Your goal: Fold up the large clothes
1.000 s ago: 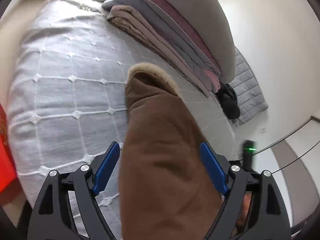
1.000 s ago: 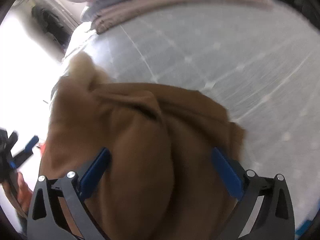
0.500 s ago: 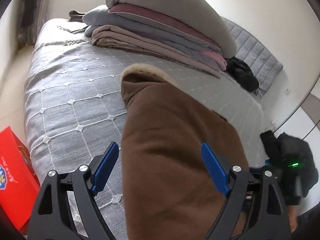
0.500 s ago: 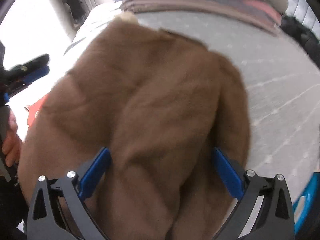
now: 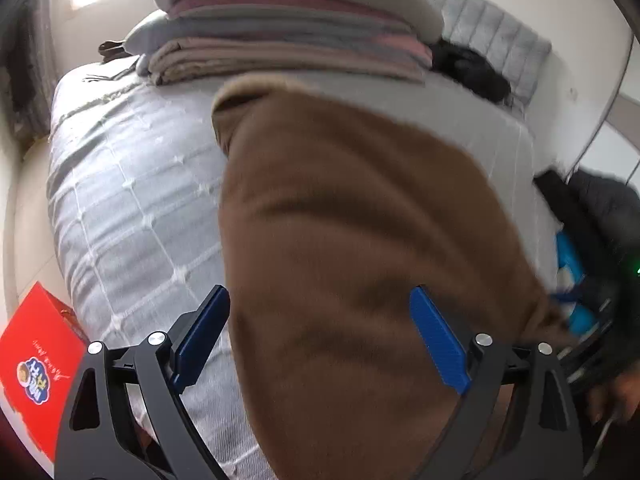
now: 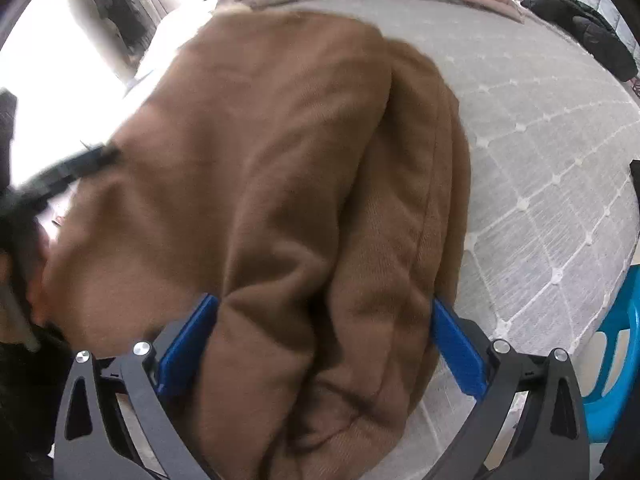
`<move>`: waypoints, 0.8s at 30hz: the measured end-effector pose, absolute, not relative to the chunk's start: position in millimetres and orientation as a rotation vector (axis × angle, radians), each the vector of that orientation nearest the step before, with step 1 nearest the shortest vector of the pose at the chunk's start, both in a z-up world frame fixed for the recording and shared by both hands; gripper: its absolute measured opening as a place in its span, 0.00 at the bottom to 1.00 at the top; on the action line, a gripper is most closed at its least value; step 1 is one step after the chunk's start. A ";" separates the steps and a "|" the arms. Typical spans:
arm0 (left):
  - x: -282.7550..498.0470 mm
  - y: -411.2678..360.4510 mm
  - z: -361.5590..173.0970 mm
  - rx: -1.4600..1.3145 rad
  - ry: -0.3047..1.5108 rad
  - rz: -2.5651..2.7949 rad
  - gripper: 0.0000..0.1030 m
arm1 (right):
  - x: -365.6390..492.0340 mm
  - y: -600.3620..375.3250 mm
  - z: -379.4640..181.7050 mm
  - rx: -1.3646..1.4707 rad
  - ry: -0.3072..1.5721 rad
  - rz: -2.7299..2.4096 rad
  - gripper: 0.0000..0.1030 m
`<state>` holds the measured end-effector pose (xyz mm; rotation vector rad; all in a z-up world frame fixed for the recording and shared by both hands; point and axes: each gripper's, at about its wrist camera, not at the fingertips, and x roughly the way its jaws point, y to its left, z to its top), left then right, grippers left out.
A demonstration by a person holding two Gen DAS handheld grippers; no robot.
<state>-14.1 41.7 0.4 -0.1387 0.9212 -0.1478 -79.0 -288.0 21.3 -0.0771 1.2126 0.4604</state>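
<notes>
A large brown fleece garment (image 5: 352, 248) with a cream-lined edge at its far end lies between the jaws of my left gripper (image 5: 320, 336) and spreads forward over the grey quilted bed (image 5: 132, 208). The same garment (image 6: 288, 184) fills the right wrist view, bunched between the jaws of my right gripper (image 6: 320, 344). Both pairs of blue pads stand wide apart with thick cloth between them. Where the cloth is pinched is hidden under it. The left gripper shows blurred at the left of the right wrist view (image 6: 60, 172).
A stack of folded blankets and a pillow (image 5: 288, 36) lies at the head of the bed. Black clothing (image 5: 468, 68) sits beside it. A red box (image 5: 36, 368) stands on the floor at left. A blue plastic stool (image 6: 616, 360) stands at right.
Both grippers have swung with the brown garment, which now spreads wider over the bed. The blanket stack sits more level in the left view. The jaws keep the same spread.
</notes>
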 end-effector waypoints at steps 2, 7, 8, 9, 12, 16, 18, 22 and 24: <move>-29.3 48.9 2.1 -0.162 0.896 -0.148 0.85 | -80.3 -311.1 28.8 0.108 1.225 0.528 0.95; -58.2 90.3 16.6 -0.301 0.884 -0.146 0.85 | -79.0 -377.9 14.4 0.414 1.280 0.485 0.95; -61.7 102.2 17.6 -0.330 0.891 -0.134 0.85 | -80.6 -387.3 11.6 0.437 1.283 0.474 0.95; -63.6 113.0 17.2 -0.350 0.907 -0.118 0.85 | -82.5 -394.5 8.3 0.458 1.292 0.461 0.95; -61.4 137.3 7.0 -0.425 0.976 -0.107 0.85 | -83.2 -406.5 -11.8 0.541 1.356 0.460 0.95; -58.8 152.9 -19.1 -0.594 1.067 -0.159 0.85 | -72.4 -409.5 -41.9 0.807 1.409 0.592 0.95; -61.7 150.0 -27.4 -0.642 1.085 -0.197 0.85 | -69.8 -407.9 -54.2 0.927 1.406 0.649 0.95; -63.2 133.9 -32.1 -0.636 1.106 -0.236 0.85 | -59.3 -395.3 -72.3 1.009 1.422 0.704 0.95; -62.4 127.9 -32.7 -0.611 1.114 -0.232 0.85 | -56.3 -391.2 -72.0 1.005 1.424 0.714 0.95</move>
